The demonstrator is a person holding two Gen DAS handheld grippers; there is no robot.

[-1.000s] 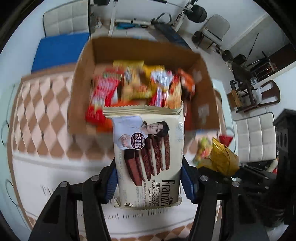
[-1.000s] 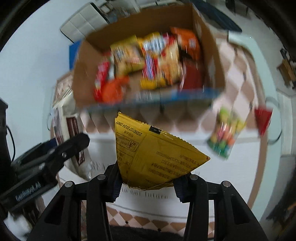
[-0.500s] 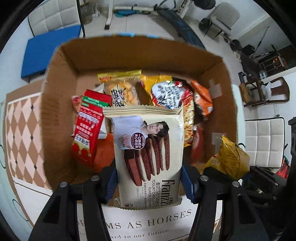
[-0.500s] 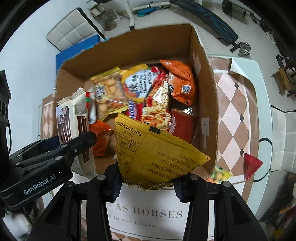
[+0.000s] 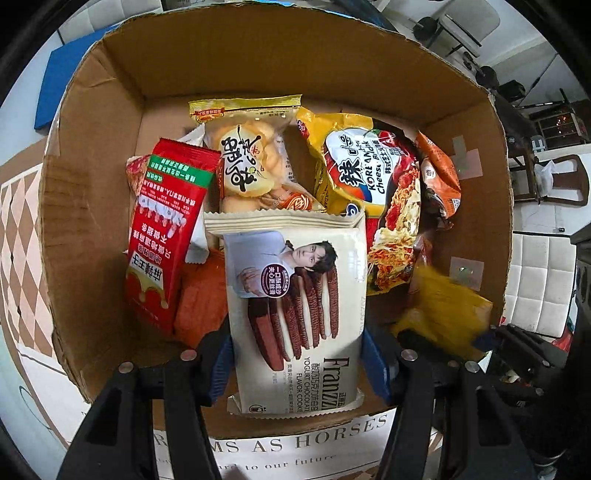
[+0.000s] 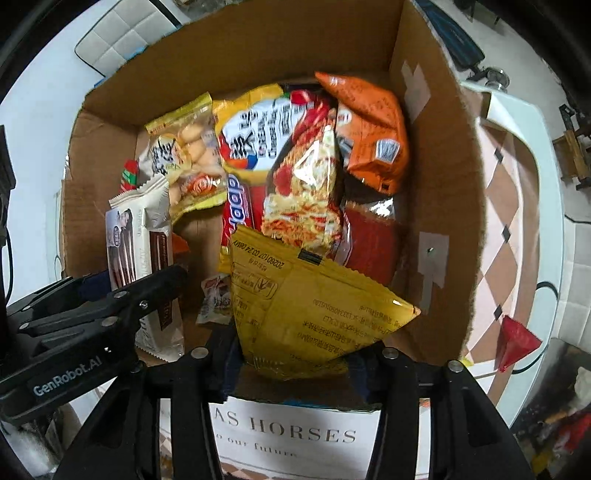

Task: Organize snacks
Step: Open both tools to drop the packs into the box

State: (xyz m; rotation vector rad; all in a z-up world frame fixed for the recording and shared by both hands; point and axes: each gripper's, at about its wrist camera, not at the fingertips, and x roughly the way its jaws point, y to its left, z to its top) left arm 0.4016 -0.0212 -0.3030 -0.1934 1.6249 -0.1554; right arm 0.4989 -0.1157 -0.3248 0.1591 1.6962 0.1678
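Honestly, both packs over cardboard box (image 5: 495,221). Left gripper (image 5: 297,363) fingers just easing apart, cookie pack (image 5: 295,314) between them, stiff-ish, fragile. Right gripper (image 6: 295,363) just spread, yellow bag (image 6: 314,314) loose, light, crinkly, slippery; pinch edges.

A lived-in home room: white padded chairs (image 5: 532,273), a wooden chair (image 5: 561,181), weight-training gear (image 5: 443,29) on the floor, a checkered table (image 6: 513,206).
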